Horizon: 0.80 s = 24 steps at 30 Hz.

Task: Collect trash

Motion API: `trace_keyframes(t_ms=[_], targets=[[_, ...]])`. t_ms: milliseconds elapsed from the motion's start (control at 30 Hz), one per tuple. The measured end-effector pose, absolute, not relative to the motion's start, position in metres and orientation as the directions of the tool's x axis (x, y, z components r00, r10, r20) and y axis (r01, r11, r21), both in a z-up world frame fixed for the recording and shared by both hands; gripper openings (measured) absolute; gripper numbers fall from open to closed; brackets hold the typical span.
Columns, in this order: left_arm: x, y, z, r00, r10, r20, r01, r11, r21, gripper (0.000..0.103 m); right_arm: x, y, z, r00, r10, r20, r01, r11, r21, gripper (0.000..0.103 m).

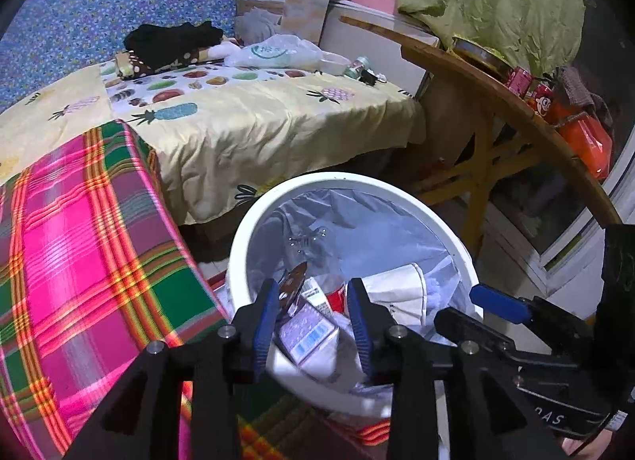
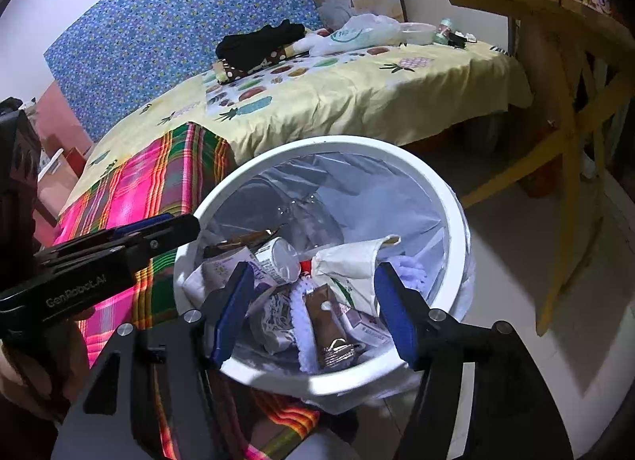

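With both the left gripper (image 1: 313, 325) and right gripper (image 2: 313, 313) spread and apparently empty over the bin (image 2: 444, 198), confirm the wrappers (image 2: 333, 325) dropped inside before withdrawing.

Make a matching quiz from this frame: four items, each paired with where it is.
Items:
1. paper cup
2. black cloth
3. red cans
4. plaid blanket

Places:
A. on the wooden table
B. draped over the near end of the bed
C. inside the white bin
D. at the far end of the bed, by the blue wall cloth

Pairs: 1-C, 2-D, 3-A, 4-B
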State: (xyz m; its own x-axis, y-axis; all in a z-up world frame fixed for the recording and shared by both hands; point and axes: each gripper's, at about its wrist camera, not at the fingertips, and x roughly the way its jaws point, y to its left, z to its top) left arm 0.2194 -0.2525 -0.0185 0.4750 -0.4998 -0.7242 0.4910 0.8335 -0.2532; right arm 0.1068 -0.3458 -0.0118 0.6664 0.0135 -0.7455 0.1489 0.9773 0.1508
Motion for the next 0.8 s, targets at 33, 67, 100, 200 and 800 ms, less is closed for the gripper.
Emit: trace_keyframes(t_ms=[33, 67, 100, 200, 800], targets=[[0.216, -0.25, -0.017, 0.479, -0.497, -0.724, 0.488, 0.836, -0.251, 0.041, 0.106, -0.344, -0.011, 0.667, 0.012, -0.745, 0.148, 0.978, 0.148, 0.064], [0.212, -0.246, -0.015, 0.484, -0.492, -0.723, 0.483, 0.84, -0.248, 0.044, 0.105, -0.342, -0.01, 0.668, 0.011, -0.744, 0.146, 0.979, 0.146, 0.064], [0.209, -0.242, -0.014, 0.488, -0.487, -0.724, 0.478, 0.844, -0.245, 0.05, 0.103, -0.34, -0.008, 0.67, 0.012, -0.743, 0.142, 0.979, 0.144, 0.064], [0.195, -0.228, -0.008, 0.509, -0.469, -0.722, 0.46, 0.857, -0.232, 0.051, 0.097, -0.332, -0.004, 0.674, 0.018, -0.739, 0.13, 0.981, 0.143, 0.064], [0.095, -0.122, 0.013, 0.657, -0.284, -0.698, 0.281, 0.952, -0.122, 0.051, 0.059, -0.26, 0.009, 0.688, 0.141, -0.712, -0.064, 0.989, 0.134, 0.064]])
